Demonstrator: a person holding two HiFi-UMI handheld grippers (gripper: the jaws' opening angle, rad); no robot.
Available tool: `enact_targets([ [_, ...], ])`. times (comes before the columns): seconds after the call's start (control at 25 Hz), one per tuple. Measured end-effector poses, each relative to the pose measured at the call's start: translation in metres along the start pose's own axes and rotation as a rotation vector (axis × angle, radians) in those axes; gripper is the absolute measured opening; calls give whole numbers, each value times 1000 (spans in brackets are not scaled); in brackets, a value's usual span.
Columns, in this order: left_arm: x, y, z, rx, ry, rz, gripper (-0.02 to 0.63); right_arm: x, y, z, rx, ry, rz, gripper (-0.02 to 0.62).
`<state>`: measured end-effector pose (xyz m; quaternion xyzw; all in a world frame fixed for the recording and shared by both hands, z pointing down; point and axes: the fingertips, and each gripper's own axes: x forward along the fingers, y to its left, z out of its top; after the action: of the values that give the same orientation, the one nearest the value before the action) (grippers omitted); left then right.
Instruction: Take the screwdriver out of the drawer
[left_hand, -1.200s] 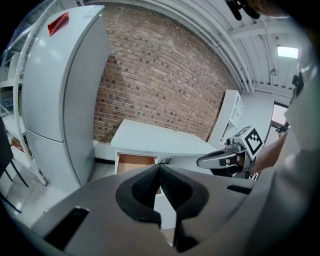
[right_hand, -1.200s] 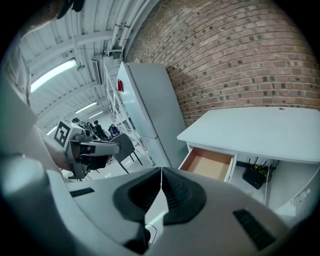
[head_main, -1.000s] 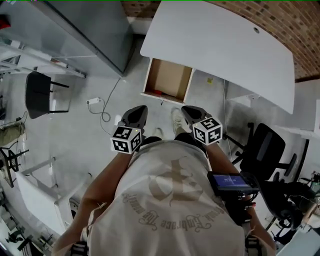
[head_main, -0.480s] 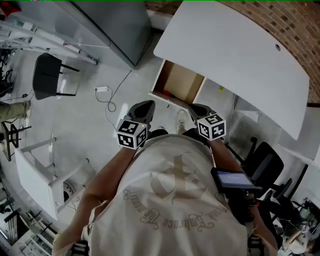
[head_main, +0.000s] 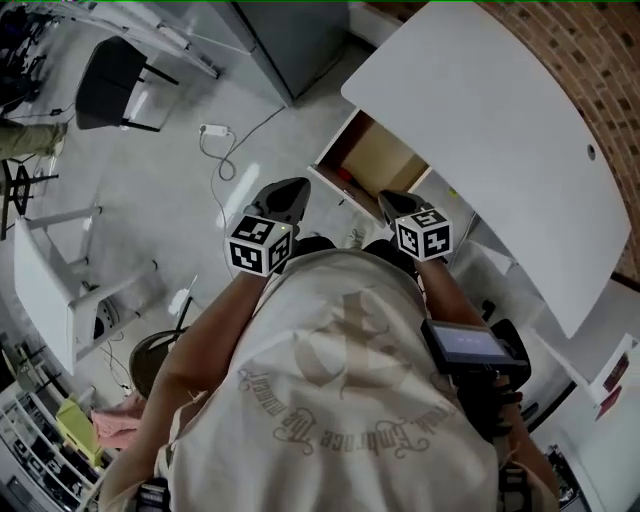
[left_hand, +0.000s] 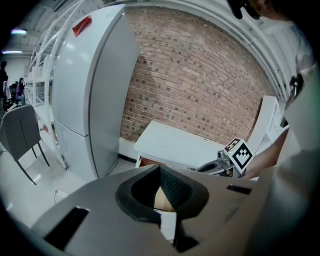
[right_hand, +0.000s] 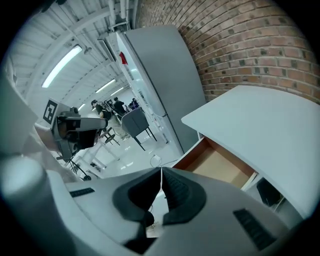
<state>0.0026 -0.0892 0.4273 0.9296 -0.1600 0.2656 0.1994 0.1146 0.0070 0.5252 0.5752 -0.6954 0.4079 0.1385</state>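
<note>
Left gripper (head_main: 288, 192) and right gripper (head_main: 393, 204) hovered just before the open drawer (head_main: 388, 158), jaws pressed together, empty; screwdriver (head_main: 344, 177) lay inside the drawer near its front edge.

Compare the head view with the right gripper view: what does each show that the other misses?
Only the head view: a small red item at the near edge of the drawer, possibly the screwdriver, and the person's torso. Only the right gripper view: the jaws of the right gripper, together with nothing between them, and distant people. Both: the open drawer, the white desk and the left gripper.
</note>
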Motion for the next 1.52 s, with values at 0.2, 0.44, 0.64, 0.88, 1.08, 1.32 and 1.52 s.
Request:
enact_targets([
  [0.2, 2, 14, -9, -78, 3, 62, 18, 26, -9, 15, -33, 53, 59, 25],
  [0.44, 5, 15, -23, -100, 22, 116, 18, 47, -17, 3, -63, 134, 112, 25],
  [0.64, 14, 22, -31, -132, 44, 160, 18, 68, -30, -9, -104, 221, 130, 25],
  [0.88, 8, 22, -43, -177, 31, 212, 19, 81, -34, -26, -173, 305, 127, 25],
  [1.08, 7, 34, -67, -216, 32, 245, 19, 110, -37, -37, -218, 347, 147, 25],
  [1.32, 3, 24, -78, -265, 50, 260, 20, 112, -42, -40, -234, 380, 155, 25],
  [1.52, 9, 6, -83, -281, 72, 236, 19, 110, -48, -42, -255, 408, 147, 25],
])
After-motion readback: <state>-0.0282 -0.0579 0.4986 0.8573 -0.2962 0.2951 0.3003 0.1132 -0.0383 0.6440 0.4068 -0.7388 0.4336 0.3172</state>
